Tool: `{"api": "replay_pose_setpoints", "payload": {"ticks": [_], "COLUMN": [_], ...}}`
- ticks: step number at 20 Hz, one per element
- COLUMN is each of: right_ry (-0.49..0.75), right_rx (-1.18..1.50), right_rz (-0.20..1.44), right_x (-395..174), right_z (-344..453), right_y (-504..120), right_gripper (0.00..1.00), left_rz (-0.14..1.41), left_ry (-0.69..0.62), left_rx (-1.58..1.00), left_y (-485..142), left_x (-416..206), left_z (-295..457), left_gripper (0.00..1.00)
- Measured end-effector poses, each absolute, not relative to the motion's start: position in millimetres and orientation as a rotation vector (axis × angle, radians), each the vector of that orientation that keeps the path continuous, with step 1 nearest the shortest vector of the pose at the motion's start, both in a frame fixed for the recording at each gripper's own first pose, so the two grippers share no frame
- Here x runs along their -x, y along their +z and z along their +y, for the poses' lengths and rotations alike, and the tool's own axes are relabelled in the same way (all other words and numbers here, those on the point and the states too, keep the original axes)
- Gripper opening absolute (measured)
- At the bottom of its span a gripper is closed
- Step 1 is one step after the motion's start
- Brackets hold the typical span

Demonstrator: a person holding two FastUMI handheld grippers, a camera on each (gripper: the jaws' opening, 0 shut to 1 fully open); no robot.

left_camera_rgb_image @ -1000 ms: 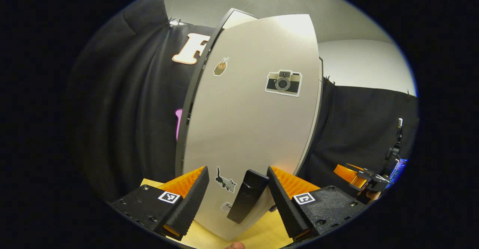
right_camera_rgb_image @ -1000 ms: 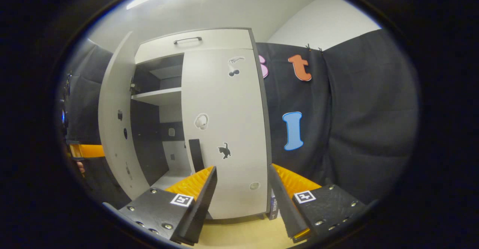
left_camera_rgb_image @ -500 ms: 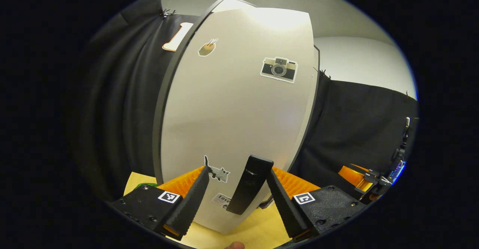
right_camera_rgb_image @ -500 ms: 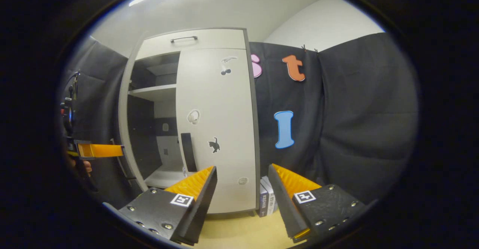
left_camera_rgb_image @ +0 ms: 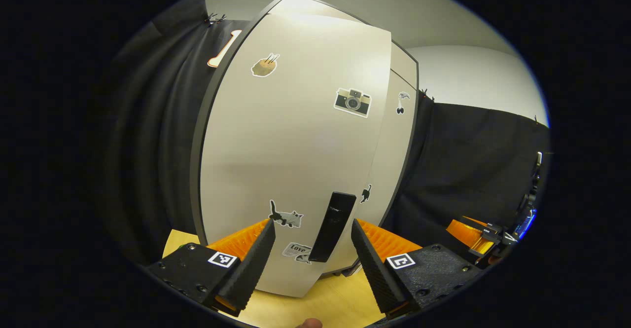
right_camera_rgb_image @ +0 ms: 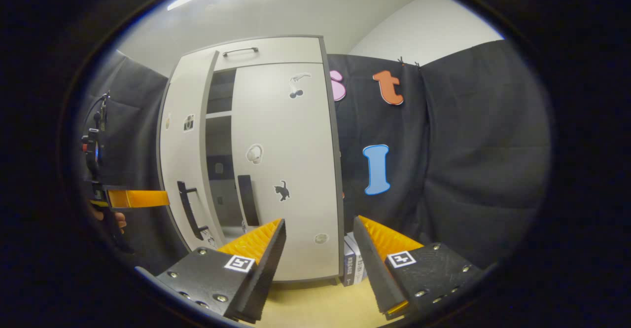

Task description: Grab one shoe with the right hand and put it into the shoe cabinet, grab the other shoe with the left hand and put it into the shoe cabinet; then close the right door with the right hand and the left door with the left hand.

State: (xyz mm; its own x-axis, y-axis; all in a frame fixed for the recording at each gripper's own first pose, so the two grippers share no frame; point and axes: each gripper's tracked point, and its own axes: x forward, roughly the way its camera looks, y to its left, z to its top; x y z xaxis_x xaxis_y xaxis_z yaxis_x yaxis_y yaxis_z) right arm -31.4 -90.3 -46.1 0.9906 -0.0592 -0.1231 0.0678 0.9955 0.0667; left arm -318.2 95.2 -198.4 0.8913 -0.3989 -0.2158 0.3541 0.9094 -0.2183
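The shoe cabinet's left door [left_camera_rgb_image: 291, 160] stands slightly ajar beside the closed right door [right_camera_rgb_image: 288, 170], its upright black handle [left_camera_rgb_image: 333, 227] just ahead between the left gripper's [left_camera_rgb_image: 310, 259] wide-open, empty fingers; the right gripper [right_camera_rgb_image: 318, 264] gapes empty.

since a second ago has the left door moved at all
Yes. In the right gripper view the left door has swung toward the closed right door, narrowing the dark gap onto the shelves; it remains slightly ajar.
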Motion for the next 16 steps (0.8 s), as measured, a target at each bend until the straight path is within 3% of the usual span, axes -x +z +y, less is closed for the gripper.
{"api": "replay_pose_setpoints", "payload": {"ticks": [3, 4, 7, 8, 11, 12, 13, 14, 16], "right_ry": [-0.042, -0.034, -0.015, -0.009, 0.007, 0.010, 0.014, 0.017, 0.025], "right_rx": [-0.070, -0.069, -0.069, -0.069, -0.069, -0.069, -0.069, -0.069, -0.073], "right_rz": [0.114, 0.111, 0.108, 0.108, 0.108, 0.108, 0.109, 0.110, 0.108], "right_x": [32.3, 32.3, 30.9, 30.7, 29.1, 28.9, 28.9, 29.7, 30.2], "right_z": [-87.1, -86.1, -84.3, -83.9, -82.7, -82.6, -82.1, -81.7, -81.2], "right_y": [-47.2, -47.7, -49.5, -50.2, -53.5, -53.3, -54.7, -54.8, -53.9], "right_gripper": [0.83, 0.90, 0.90, 0.75, 0.75, 0.89, 0.90, 0.82, 0.83], "left_rz": [0.251, 0.249, 0.241, 0.240, 0.239, 0.238, 0.237, 0.235, 0.236], "left_ry": [-0.376, -0.371, -0.355, -0.350, -0.339, -0.336, -0.334, -0.331, -0.324], "left_rx": [0.171, 0.167, 0.159, 0.158, 0.158, 0.159, 0.159, 0.158, 0.150], "left_y": [-195.6, -196.2, -195.5, -195.6, -196.0, -196.5, -196.8, -196.7, -198.1], "left_x": [318.9, 318.4, 317.9, 319.3, 319.2, 318.8, 318.8, 319.0, 317.4], "left_z": [97.9, 98.1, 100.2, 101.2, 101.8, 100.8, 100.5, 100.5, 100.5], "left_gripper": [0.94, 0.95, 0.94, 0.95, 0.94, 0.94, 0.95, 0.95, 0.94]}}
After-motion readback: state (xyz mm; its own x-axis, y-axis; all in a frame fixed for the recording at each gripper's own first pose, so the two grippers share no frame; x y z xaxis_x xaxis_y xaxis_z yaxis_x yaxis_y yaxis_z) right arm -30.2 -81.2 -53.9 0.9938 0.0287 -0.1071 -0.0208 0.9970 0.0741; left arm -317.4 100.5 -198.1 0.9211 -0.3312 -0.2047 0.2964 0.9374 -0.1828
